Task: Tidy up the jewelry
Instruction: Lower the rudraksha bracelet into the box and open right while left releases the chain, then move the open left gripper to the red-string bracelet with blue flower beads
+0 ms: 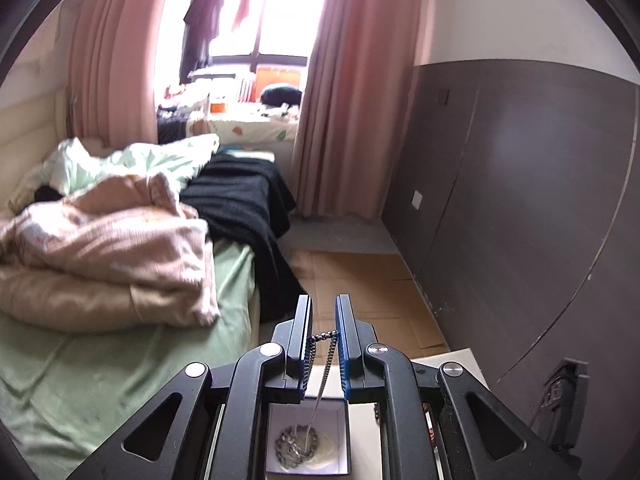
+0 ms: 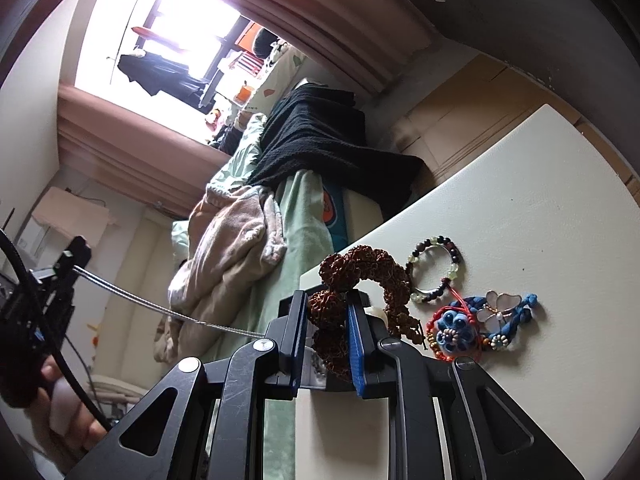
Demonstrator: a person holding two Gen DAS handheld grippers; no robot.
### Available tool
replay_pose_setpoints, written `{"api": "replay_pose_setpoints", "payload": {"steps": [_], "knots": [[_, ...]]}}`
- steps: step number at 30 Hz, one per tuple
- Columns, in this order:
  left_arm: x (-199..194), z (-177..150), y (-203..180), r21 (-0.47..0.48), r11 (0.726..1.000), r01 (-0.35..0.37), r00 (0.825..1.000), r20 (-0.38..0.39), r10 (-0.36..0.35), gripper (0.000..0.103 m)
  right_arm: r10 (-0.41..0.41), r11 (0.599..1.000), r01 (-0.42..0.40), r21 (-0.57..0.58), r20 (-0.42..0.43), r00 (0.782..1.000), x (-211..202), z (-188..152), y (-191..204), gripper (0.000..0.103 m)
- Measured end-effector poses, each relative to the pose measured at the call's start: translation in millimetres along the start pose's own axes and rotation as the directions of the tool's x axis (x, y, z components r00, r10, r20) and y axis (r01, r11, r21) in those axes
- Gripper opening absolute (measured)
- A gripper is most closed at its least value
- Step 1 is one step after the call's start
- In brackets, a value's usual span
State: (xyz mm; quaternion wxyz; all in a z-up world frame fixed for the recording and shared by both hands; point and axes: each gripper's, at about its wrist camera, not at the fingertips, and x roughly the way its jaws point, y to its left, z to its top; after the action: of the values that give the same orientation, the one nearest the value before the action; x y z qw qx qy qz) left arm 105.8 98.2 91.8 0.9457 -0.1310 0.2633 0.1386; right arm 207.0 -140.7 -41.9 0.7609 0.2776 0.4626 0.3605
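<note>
My left gripper is shut on a silver chain necklace. The chain hangs from the fingers down into a small white-lined box, where its lower part lies coiled. My right gripper is shut on a brown rough-bead bracelet, whose far part rests on the white table. A beaded bracelet with dark and pale green beads lies just right of it. A blue knotted ornament with a pale flower charm lies beside that. The left gripper shows at the far left of the right wrist view, with the taut chain running from it.
A bed with green sheet, pink duvet and black blanket fills the left. Cardboard covers the floor beside a grey wall panel. Pink curtains frame a bright window.
</note>
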Motion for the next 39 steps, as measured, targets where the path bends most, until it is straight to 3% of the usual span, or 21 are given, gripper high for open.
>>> {"api": "replay_pose_setpoints", "payload": {"steps": [5, 7, 8, 9, 11, 12, 17, 23, 31, 34, 37, 39], "knots": [[25.5, -30.6, 12.6, -0.073, 0.997, 0.023, 0.997, -0.073, -0.028, 0.012, 0.033, 0.999, -0.033, -0.021, 0.0, 0.999, 6.9, -3.7, 10.2, 0.021], [36.2, -45.4, 21.3, -0.119, 0.991, 0.057, 0.991, -0.113, -0.07, 0.015, 0.042, 0.999, -0.042, -0.03, -0.002, 0.999, 10.0, -4.7, 13.9, 0.021], [41.3, -53.0, 26.1, -0.15, 0.986, 0.071, 0.987, -0.13, -0.091, 0.029, 0.046, 0.998, -0.046, -0.036, -0.003, 0.999, 11.8, -5.3, 15.9, 0.02], [43.6, -59.1, 29.9, -0.172, 0.983, 0.071, 0.985, -0.141, -0.096, 0.054, 0.05, 0.998, -0.05, -0.044, -0.004, 0.999, 14.0, -6.3, 19.1, 0.02], [46.5, -77.3, 43.4, -0.226, 0.972, 0.071, 0.986, -0.129, -0.102, 0.079, 0.059, 0.997, -0.059, -0.059, -0.005, 0.998, 18.5, -6.8, 23.6, 0.02], [45.1, -84.0, 48.6, -0.241, 0.968, 0.071, 0.989, -0.109, -0.1, 0.082, 0.063, 0.996, -0.063, -0.066, -0.006, 0.998, 21.0, -7.3, 26.3, 0.02], [47.9, -94.7, 72.6, -0.282, 0.958, 0.046, 0.985, -0.146, -0.091, 0.083, 0.074, 0.992, -0.076, -0.102, -0.024, 0.997, 34.8, -15.5, 37.1, 0.021], [36.1, -91.0, 99.0, -0.312, 0.95, 0.023, 0.991, -0.115, -0.062, 0.083, 0.071, 0.984, -0.079, -0.161, -0.058, 0.996, 54.0, -27.4, 53.1, 0.021], [29.3, -89.6, 115.0, -0.344, 0.939, 0.014, 0.994, -0.099, -0.051, 0.083, -0.008, 0.965, -0.006, -0.264, -0.049, 0.999, 70.1, -39.1, 70.6, 0.021], [29.2, -89.1, 117.6, -0.358, 0.933, 0.021, 0.994, -0.092, -0.057, 0.083, -0.014, 0.964, -0.009, -0.265, -0.084, 0.996, 80.3, -41.7, 68.2, 0.021], [31.3, -90.5, 118.0, -0.356, 0.934, 0.025, 0.992, -0.103, -0.066, 0.083, -0.029, 0.969, -0.003, -0.245, -0.129, 0.991, 91.4, -45.7, 61.4, 0.052], [33.1, -90.7, 116.4, -0.346, 0.938, 0.026, 0.991, -0.113, -0.069, 0.083, -0.019, 0.972, -0.016, -0.236, -0.145, 0.989, 91.5, -46.9, 58.4, 0.056]]}}
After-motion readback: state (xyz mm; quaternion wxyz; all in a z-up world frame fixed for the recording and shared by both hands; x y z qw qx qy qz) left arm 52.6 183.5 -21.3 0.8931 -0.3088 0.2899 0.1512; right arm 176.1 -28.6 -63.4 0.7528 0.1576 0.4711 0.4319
